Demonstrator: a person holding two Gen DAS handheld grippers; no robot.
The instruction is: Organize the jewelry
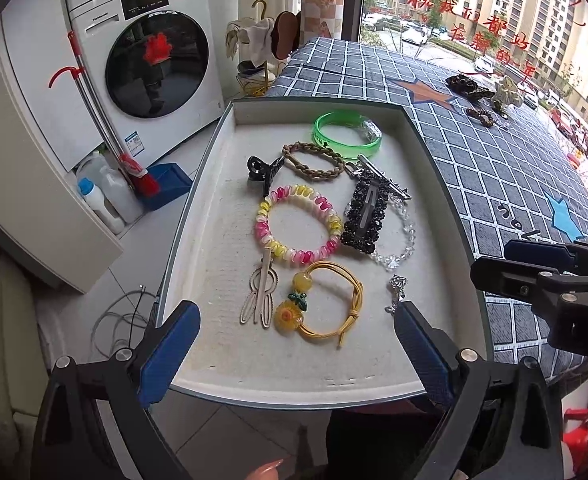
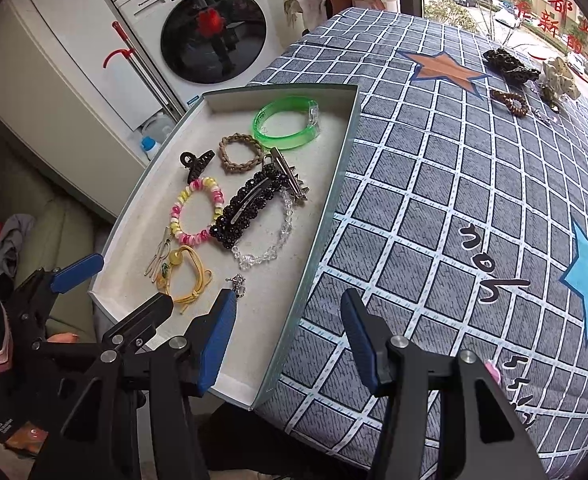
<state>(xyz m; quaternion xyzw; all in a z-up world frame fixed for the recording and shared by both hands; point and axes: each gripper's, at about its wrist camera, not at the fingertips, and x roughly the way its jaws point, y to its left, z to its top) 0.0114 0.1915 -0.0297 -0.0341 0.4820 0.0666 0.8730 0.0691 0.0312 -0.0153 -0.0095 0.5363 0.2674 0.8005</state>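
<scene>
Both claws, left (image 1: 294, 340) and right (image 2: 287, 324), spread empty over felt-lined tray (image 1: 221, 216) of beaded bracelets.

From my end both feeds are bright with flat daylight, coming through the window (image 1: 474, 8) at the upper right of each frame. That glass is slightly washed out. Shadows are soft and short; the tray's (image 1: 213, 184) walls throw only a faint shade along the inner edges. I see a dull reflection in the washing machine door (image 1: 157, 60) at the upper left. Focus is crisp at center. Fisheye distortion bends straight lines strongly toward the edges, and black vignetting fills the corners. No motion blur anywhere
</scene>
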